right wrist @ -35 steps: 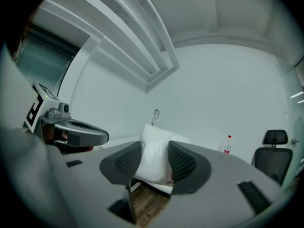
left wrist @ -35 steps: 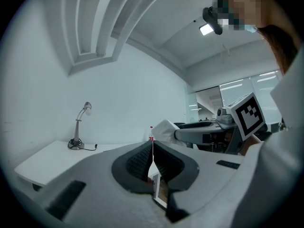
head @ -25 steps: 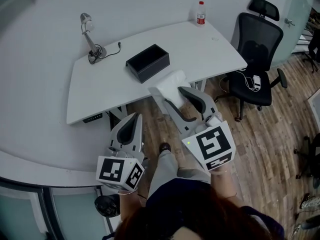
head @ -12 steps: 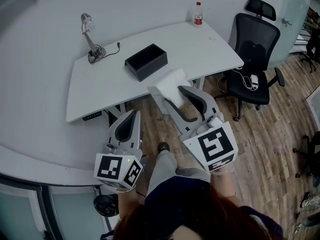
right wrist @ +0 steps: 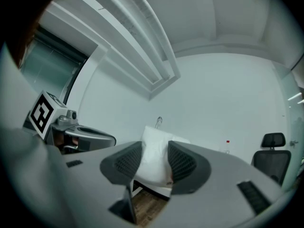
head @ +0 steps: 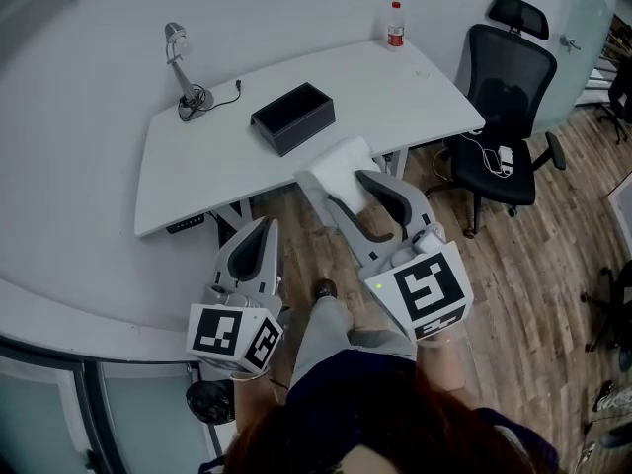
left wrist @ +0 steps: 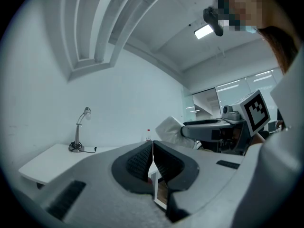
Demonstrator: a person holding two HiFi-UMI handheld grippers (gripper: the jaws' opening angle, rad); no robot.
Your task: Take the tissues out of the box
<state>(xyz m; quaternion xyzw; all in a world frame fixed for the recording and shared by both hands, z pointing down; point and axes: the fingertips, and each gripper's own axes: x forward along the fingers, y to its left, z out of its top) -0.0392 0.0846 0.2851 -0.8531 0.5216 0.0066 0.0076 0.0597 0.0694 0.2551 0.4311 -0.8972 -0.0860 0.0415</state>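
Observation:
A white pack of tissues (head: 336, 166) is clamped between the jaws of my right gripper (head: 354, 194), held in the air over the desk's front edge. In the right gripper view the tissue pack (right wrist: 154, 160) fills the gap between the two ribbed pads. The black open box (head: 292, 119) stands on the white desk (head: 217, 176), beyond and left of the pack. My left gripper (head: 254, 250) hangs lower, in front of the desk, shut with nothing in it; in its own view its pads (left wrist: 142, 161) meet.
A desk lamp (head: 182, 67) with its cable stands at the desk's far left, a red-capped bottle (head: 396, 26) at the far right corner. A black office chair (head: 504, 117) is right of the desk. Wooden floor lies below.
Nothing has moved beyond a slight shift of the head view; the right gripper still holds the tissue pack in the same place.

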